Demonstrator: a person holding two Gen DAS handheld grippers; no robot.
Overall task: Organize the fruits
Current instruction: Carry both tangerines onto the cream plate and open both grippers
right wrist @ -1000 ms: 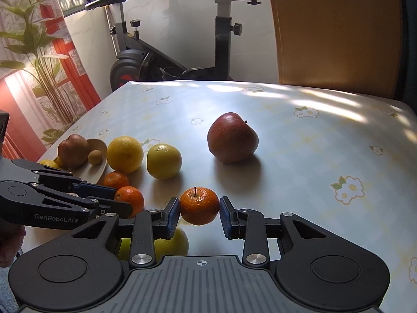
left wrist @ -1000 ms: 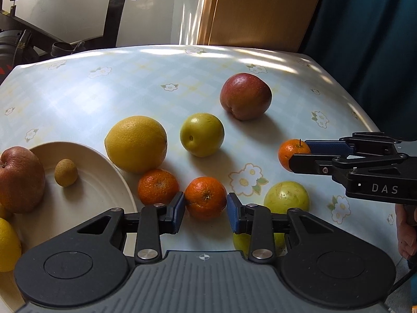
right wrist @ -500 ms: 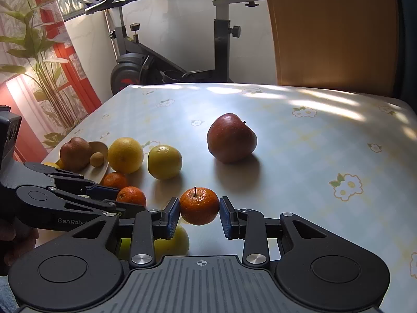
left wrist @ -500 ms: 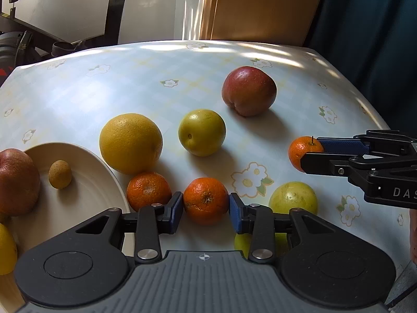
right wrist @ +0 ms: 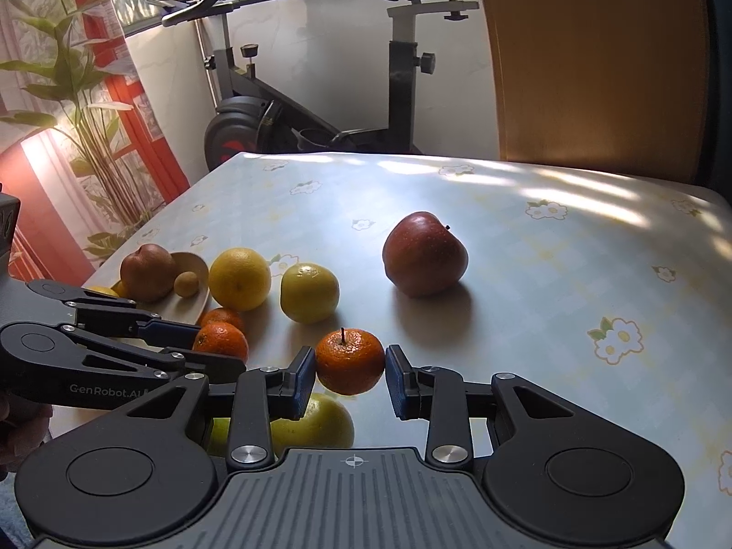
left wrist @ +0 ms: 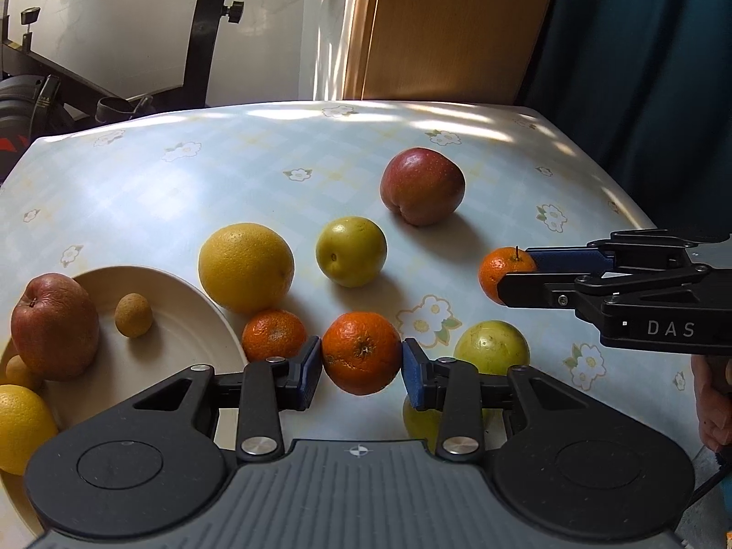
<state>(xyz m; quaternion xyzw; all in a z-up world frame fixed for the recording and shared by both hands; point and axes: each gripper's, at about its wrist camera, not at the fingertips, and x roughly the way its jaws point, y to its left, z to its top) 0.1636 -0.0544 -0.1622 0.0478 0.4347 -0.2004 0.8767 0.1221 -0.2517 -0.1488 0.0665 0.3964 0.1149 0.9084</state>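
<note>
left gripper [left wrist: 361, 368] now clamped on a round orange mandarin with a dimpled skin [left wrist: 361, 347], both blue pads pressed to its sides; a second ago slightly apart from that fruit, with it resting on the flowered tablecloth [left wrist: 183, 192]. since then raised a little, fruit apparently off the cloth. right gripper [right wrist: 350, 373] unchanged: closed on a small orange mandarin with a dark stem [right wrist: 350, 359], off to the left gripper's right. likely meaning: both picks made, carrying to the cream oval plate [left wrist: 183, 334], just left of the left gripper, next.

counted:
- mandarins: three, one in each gripper, a third loose mandarin [left wrist: 273, 334] just beyond the left pad, beside the plate.
- red apples: two, one far ahead [left wrist: 421, 185], one duller on the plate [left wrist: 54, 325].
- large yellow citrus [left wrist: 245, 265]: one, ahead left.
- yellow-green round fruits: three, one ahead [left wrist: 350, 251], two near the right pad.
- on the plate also: one small tan fruit [left wrist: 132, 314], one lemon-yellow fruit [left wrist: 20, 425], one small yellow piece, partly hidden.
</note>
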